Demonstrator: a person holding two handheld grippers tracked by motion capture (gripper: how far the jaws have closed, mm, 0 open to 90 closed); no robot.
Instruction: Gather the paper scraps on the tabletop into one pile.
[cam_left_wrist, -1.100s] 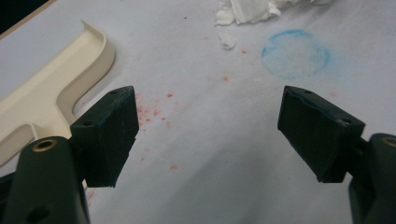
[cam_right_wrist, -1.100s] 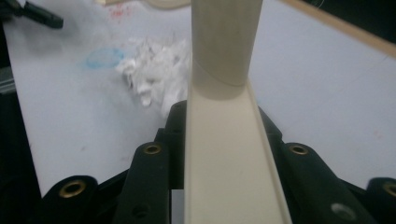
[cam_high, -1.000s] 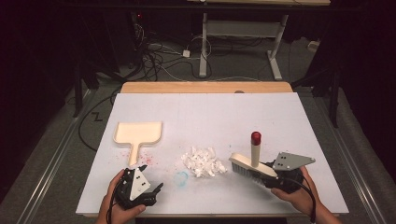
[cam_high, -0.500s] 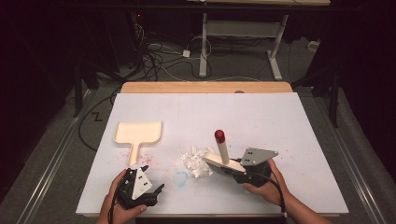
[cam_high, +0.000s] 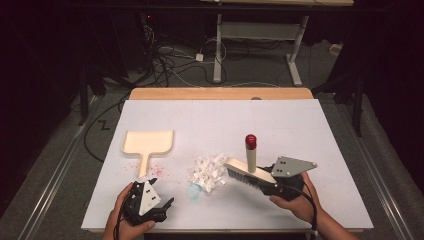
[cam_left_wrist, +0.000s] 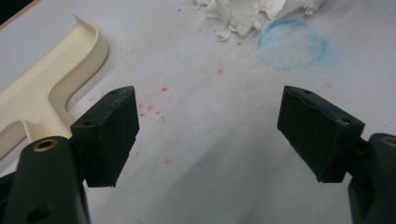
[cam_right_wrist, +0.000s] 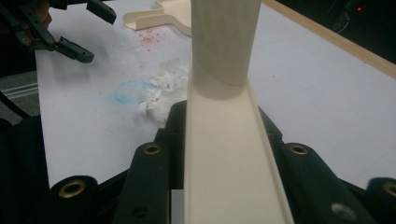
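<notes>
Brush (cam_high: 248, 172) sits clamped in the right gripper (cam_high: 270, 184), bristles seemingly touching the paper scraps (cam_high: 207, 171); left gripper (cam_left_wrist: 208, 130) gapes empty.

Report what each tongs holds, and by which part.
Right tongs clamp the brush by its flat cream back. Left tongs stand open, holding nothing.

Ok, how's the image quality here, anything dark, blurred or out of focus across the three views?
High view: the white table is evenly lit, the surroundings nearly black, and detail is soft. Left gripper view: the near jaws of the left tool are slightly blurred, the shredded paper sharper. Right gripper view: the brush in the right tool sits too close and is defocused.
</notes>
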